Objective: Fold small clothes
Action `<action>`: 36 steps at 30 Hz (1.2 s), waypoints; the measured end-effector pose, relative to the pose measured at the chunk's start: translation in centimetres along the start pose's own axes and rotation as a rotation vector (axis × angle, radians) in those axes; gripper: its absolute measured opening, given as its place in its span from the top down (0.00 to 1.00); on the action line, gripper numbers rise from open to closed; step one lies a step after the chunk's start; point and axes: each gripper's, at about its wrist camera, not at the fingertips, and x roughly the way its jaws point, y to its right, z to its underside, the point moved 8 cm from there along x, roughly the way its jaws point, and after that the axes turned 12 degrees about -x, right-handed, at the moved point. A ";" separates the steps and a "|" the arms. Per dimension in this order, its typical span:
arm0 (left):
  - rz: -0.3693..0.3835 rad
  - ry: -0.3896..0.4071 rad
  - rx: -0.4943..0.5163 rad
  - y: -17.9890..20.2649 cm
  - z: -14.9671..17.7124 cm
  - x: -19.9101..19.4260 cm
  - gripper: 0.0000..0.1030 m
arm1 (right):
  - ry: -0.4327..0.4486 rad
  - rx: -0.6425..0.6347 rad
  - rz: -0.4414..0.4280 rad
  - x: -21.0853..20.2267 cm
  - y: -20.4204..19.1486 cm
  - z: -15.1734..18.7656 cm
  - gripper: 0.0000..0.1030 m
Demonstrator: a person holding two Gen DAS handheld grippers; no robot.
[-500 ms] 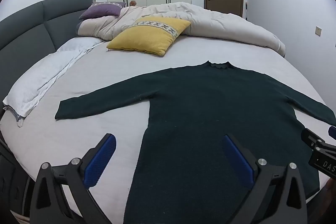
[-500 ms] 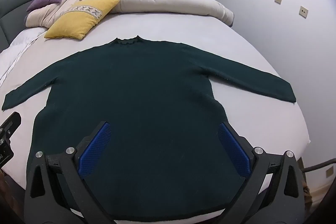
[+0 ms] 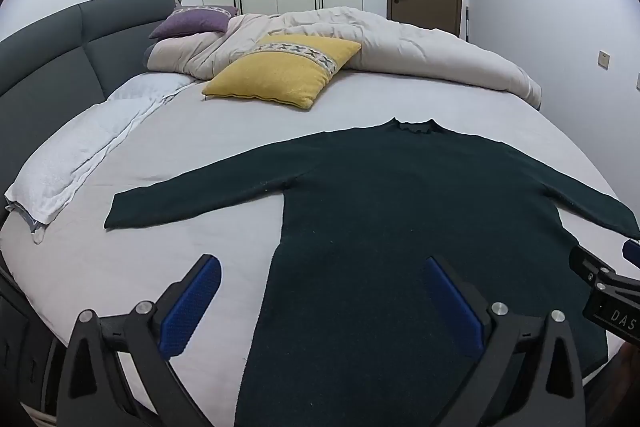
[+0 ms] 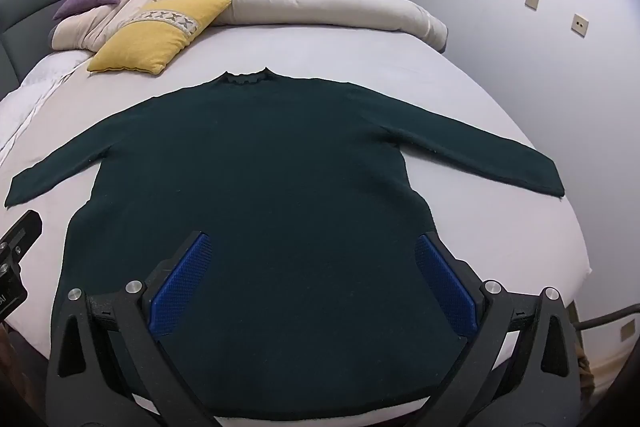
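Note:
A dark green long-sleeved sweater (image 3: 400,211) (image 4: 260,179) lies flat on the bed, collar away from me, both sleeves spread out sideways. My left gripper (image 3: 320,267) hovers open above the sweater's left side edge, one blue pad over the sheet and one over the knit. My right gripper (image 4: 310,245) hovers open above the lower body of the sweater, nothing between its blue pads. The tip of the right gripper shows at the right edge of the left wrist view, and the left one's at the left edge of the right wrist view.
The bed (image 3: 180,155) has a pale grey sheet. A yellow cushion (image 3: 280,71) (image 4: 156,31), a purple cushion (image 3: 192,21) and a bunched beige duvet (image 3: 420,47) lie at the far side. A grey headboard (image 3: 52,67) stands left, a white pillow (image 3: 68,159) beside it. Walls, wardrobe and door behind.

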 end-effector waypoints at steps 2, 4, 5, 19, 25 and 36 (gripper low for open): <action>0.001 0.001 -0.001 -0.1 0.0 0.0 0.00 | 0.001 0.002 -0.001 -0.1 0.0 0.1 0.00; 0.002 0.001 -0.001 -0.1 0.1 0.0 0.00 | 0.001 0.001 -0.002 -0.1 0.0 0.1 0.00; 0.002 0.001 -0.001 0.0 0.0 -0.2 0.00 | 0.000 0.001 -0.001 -0.1 0.0 0.1 0.00; 0.004 -0.001 -0.004 -0.1 0.0 -0.1 0.00 | -0.001 -0.002 -0.004 -0.1 -0.2 0.2 0.00; 0.004 0.000 -0.005 -0.1 -0.1 -0.1 0.00 | -0.001 -0.001 -0.003 -0.1 -0.2 0.2 0.00; 0.005 -0.001 -0.006 -0.1 0.0 -0.1 0.00 | -0.001 -0.001 -0.004 -0.1 -0.3 0.2 0.00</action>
